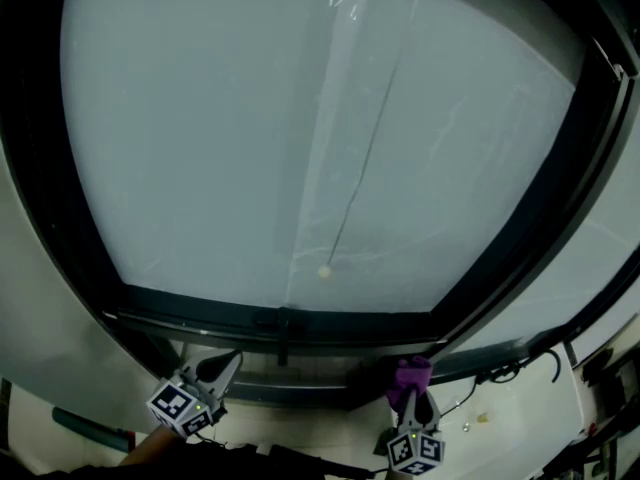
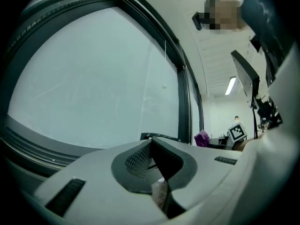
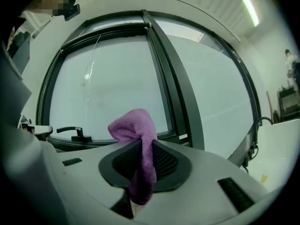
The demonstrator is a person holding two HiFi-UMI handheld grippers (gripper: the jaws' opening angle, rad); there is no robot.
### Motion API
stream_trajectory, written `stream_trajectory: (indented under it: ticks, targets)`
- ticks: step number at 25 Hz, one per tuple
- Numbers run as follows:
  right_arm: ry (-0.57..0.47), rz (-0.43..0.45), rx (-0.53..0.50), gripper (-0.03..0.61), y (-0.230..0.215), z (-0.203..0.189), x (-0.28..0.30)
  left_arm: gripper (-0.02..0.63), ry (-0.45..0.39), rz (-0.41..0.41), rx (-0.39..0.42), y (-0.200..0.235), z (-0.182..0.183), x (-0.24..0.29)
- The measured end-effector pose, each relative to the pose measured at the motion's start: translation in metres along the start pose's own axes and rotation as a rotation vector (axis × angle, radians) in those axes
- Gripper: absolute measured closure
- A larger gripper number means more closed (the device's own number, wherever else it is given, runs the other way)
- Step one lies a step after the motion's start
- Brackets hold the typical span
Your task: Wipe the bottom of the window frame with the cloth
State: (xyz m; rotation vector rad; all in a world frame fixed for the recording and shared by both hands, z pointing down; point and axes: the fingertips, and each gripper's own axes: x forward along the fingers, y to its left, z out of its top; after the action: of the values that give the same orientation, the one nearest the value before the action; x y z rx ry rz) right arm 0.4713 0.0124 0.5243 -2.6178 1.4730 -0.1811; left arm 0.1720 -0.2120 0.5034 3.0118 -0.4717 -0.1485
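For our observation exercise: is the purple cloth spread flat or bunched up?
Bunched up. The right gripper has its jaws shut on the purple cloth, whose free end stands above them as a crumpled lump.

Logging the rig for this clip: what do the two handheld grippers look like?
Both the left gripper and right gripper have pale grey bodies with dark, finely textured pads set into the jaws and dark slots on the shell. Each carries a white cube with black square markers.
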Motion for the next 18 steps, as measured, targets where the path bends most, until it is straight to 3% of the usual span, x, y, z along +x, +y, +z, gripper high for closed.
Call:
stream_trajectory:
  ticks: [5, 7, 18]
  targets:
    - [-0.038, 0.029, -0.031, 0.511, 0.023, 0.005, -0.017, 0.609, -0.023, 0.028, -0.057, -0.004, 0.007, -0.009]
    - [-0.060, 0.029, -0.069, 0.512, 0.026, 0.007, -0.024, 0.609, -0.034, 0.030, -0.055, -0.006, 0.008, -0.010]
    - [-0.065, 0.083, -0.057, 0.514, 0.052, 0.008, -0.027, 0.609, -0.063, 0.119, -0.052, 0.015, 0.024, -0.045]
